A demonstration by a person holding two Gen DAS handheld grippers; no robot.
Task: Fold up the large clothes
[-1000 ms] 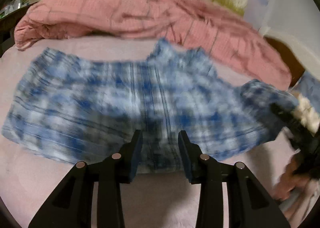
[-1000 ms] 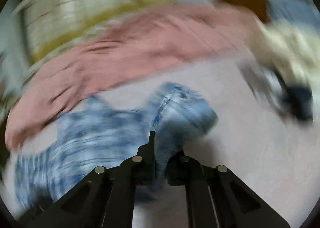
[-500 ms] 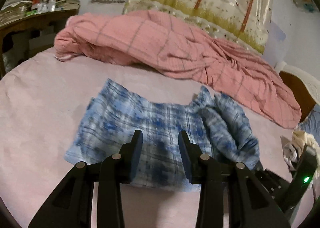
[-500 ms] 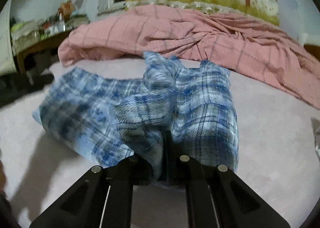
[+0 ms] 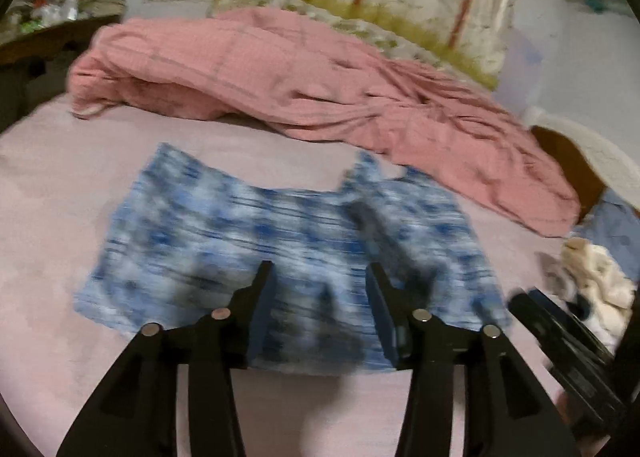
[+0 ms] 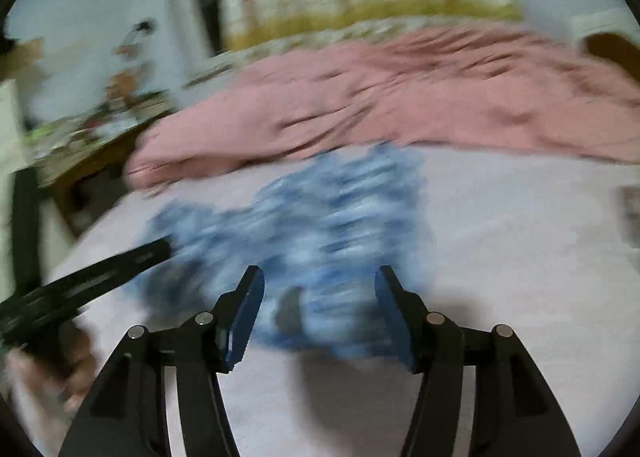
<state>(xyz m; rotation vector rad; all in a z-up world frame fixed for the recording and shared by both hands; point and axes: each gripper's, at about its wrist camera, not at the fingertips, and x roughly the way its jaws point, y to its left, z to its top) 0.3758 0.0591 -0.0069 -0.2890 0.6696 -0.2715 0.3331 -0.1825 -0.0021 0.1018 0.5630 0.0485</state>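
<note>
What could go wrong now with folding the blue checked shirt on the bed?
1. The right hand-held gripper has just opened with nothing between its jaws, so the flap it dropped on the blue checked shirt may lie crooked or slide back.
2. The left hand-held gripper, jaws also just widened and empty, might snag the near hem.
3. The pink blanket lies close behind; a fold could catch it.

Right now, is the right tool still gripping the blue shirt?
Apart. In the right wrist view the right tool has just been opening; its fingers stand wide, and the shirt lies flat on the bed beyond them.
</note>
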